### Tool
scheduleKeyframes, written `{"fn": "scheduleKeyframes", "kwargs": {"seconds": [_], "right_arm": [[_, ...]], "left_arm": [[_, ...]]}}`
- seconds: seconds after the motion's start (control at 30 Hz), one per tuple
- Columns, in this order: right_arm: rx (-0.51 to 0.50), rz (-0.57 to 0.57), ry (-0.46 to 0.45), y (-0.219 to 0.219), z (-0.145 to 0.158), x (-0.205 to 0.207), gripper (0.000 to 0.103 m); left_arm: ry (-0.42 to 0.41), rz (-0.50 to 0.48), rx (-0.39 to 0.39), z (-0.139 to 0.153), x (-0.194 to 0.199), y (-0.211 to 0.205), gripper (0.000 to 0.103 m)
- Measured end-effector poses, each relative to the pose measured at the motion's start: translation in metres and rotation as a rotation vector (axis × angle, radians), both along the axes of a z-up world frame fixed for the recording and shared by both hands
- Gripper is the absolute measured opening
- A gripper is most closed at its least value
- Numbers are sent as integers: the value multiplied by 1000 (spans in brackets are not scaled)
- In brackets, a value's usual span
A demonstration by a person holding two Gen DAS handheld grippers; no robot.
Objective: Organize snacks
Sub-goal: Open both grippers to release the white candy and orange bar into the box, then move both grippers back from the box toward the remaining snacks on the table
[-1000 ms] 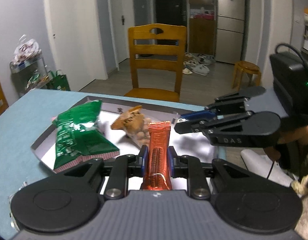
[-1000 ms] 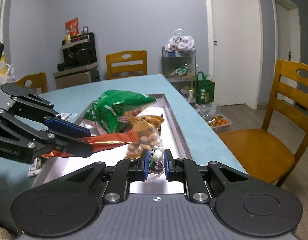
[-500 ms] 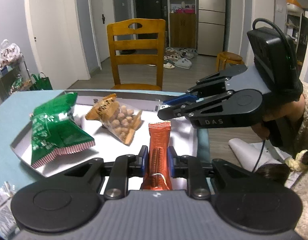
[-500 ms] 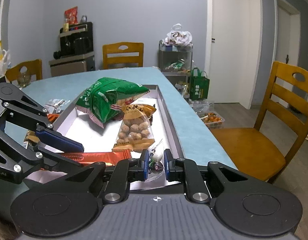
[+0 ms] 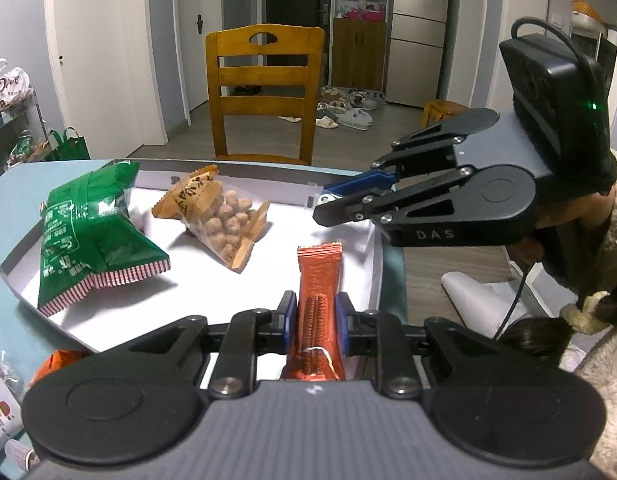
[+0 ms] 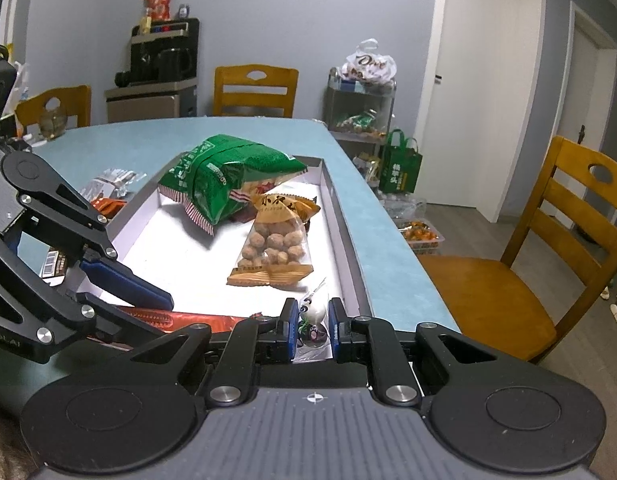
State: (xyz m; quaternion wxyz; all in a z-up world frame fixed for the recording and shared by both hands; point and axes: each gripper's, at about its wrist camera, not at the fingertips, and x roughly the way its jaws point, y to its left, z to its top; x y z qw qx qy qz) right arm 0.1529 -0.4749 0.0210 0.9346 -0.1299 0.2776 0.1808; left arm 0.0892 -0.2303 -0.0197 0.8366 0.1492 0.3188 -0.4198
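Note:
A shallow white tray (image 5: pixel 340 224) (image 6: pixel 348 248) lies on the blue table. In it are a green snack bag (image 5: pixel 88 232) (image 6: pixel 228 176) and a clear bag of round nuts (image 5: pixel 220 220) (image 6: pixel 274 244). My left gripper (image 5: pixel 316 322) is shut on a red-orange wrapped bar (image 5: pixel 318 300) (image 6: pixel 176 320), held over the tray's near edge. My right gripper (image 6: pixel 313 322) is shut on a small white wrapped candy (image 6: pixel 313 312) over the tray's near right corner; it also shows in the left wrist view (image 5: pixel 328 200).
Loose snack wrappers (image 6: pixel 108 188) lie on the table left of the tray, and more packets (image 5: pixel 4 408) lie at the left edge. A wooden chair (image 5: pixel 264 92) stands beyond the table. Another chair (image 6: pixel 548 240) stands to the right.
Both grippers have drawn back and lowered toward the tray's near edge. The bar and the candy stay gripped. The bags in the tray have not moved.

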Motion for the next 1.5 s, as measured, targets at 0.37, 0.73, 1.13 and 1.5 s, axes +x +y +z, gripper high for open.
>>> {"fn": "scheduleKeyframes", "kwargs": {"seconds": [0.37,0.73,1.13,1.5], "right_arm": [[-10,2,5,0,-2,2,18],[-25,-2,11,3,0,2,18],[-22,-5,-11,7,6,1,57],[14,0,-79,17,22,-3,99]], "left_arm": [[10,12,-17,1,-2,3,18],[3,20,-26,4,-3,9,25],[-50,77,-63,15,-7,22,76],[-105,110,-87,26,-17,40,91]]}}
